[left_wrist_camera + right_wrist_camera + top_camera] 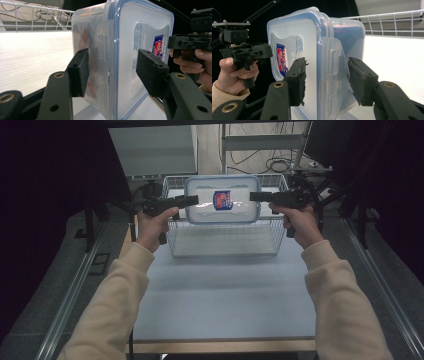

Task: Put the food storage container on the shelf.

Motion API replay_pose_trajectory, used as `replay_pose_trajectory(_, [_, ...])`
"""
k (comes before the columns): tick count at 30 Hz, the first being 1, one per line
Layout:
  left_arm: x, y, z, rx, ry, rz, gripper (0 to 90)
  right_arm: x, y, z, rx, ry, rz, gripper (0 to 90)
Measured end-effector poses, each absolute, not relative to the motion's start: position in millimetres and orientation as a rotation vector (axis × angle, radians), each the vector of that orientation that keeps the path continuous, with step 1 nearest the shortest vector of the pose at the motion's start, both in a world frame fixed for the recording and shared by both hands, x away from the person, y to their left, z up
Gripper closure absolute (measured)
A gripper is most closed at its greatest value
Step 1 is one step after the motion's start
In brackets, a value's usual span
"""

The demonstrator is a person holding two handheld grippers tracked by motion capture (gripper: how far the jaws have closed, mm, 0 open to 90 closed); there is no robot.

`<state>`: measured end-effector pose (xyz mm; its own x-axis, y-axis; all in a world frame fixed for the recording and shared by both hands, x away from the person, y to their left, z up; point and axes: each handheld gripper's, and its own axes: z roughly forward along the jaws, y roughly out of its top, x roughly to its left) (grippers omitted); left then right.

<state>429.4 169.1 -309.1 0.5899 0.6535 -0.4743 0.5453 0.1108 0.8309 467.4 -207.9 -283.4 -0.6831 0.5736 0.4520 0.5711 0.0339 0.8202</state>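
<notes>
Right now both grippers clamp one clear plastic container [222, 200] between them: the left gripper [192, 200] pinches its left end, the right gripper [255, 196] its right end, holding it level above the wire basket [225, 242].

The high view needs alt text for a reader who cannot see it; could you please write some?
Two hand-held grippers, left gripper and right gripper, hold a clear lidded container by its short ends above a white wire basket on a pale table. Cream sleeves enter from below.
</notes>
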Motion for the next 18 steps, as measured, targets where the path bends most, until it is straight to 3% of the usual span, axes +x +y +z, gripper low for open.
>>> replay_pose_trajectory(18, [472.6, 168.7, -315.4, 1.573, 1.12, 0.08, 43.4, 511.0, -203.6, -297.1, 1.423, 2.247, 1.78, 49.5])
